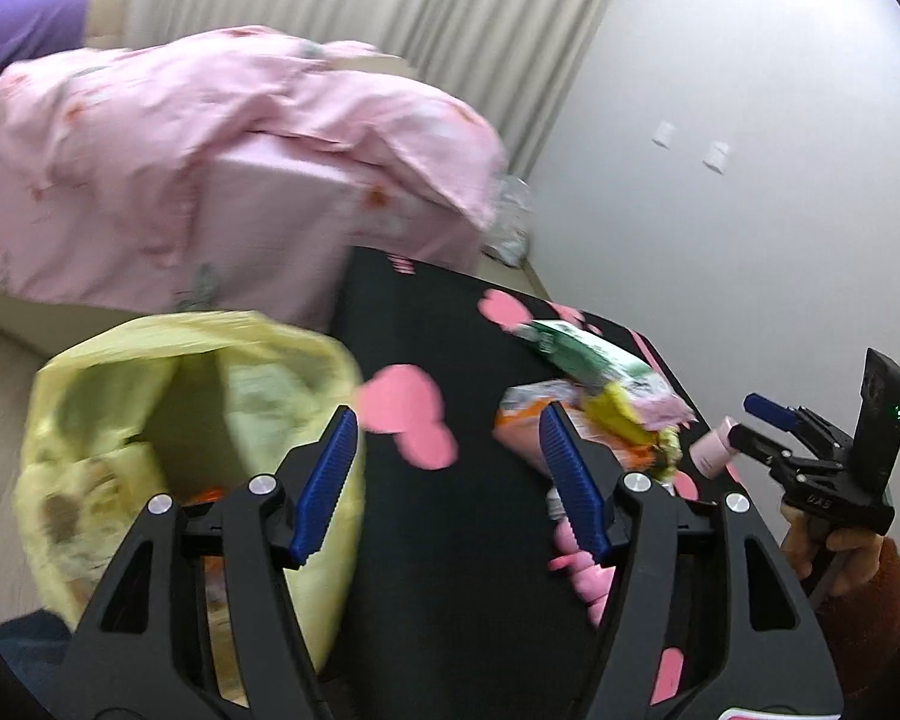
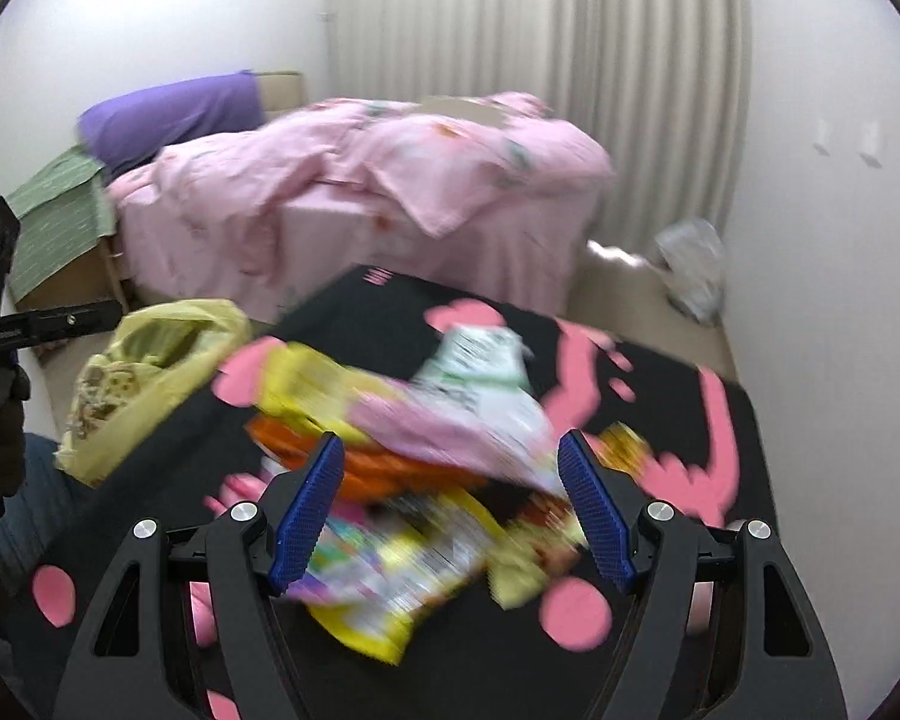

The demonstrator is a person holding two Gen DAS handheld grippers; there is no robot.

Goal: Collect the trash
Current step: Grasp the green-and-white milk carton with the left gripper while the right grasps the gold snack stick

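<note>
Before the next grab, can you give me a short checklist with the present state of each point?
1. Left gripper empty: ok, jaws apart, nothing between them.
2. Right gripper empty: ok, jaws apart over the wrapper pile, pads not pressing on it.
3. Yellow bag mouth open: ok, it gapes beside the black mat.
4. Trash left to collect: ok, wrappers lie heaped on the mat.
5. Which wrapper is on top: cannot tell, the pile is blurred.
6. Pink bottle clear of the grab: cannot tell, it lies near the pile at the mat's edge.
</note>
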